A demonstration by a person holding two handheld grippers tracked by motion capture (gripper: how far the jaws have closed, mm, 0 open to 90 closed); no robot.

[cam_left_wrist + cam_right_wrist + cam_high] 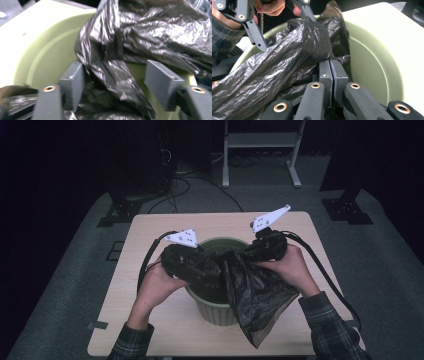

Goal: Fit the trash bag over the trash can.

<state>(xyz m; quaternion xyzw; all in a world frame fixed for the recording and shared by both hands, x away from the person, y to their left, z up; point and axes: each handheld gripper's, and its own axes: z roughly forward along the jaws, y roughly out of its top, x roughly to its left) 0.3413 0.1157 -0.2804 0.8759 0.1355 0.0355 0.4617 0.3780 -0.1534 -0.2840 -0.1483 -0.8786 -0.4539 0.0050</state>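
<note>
While right hand-held gripper pinches bag, left gapes around it.

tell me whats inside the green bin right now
Part of the black plastic bag hangs into the green bin, the rest draped over its near rim. A bare green inner wall shows in the right gripper view. The bin's bottom is hidden by the bag and the grippers.
</note>
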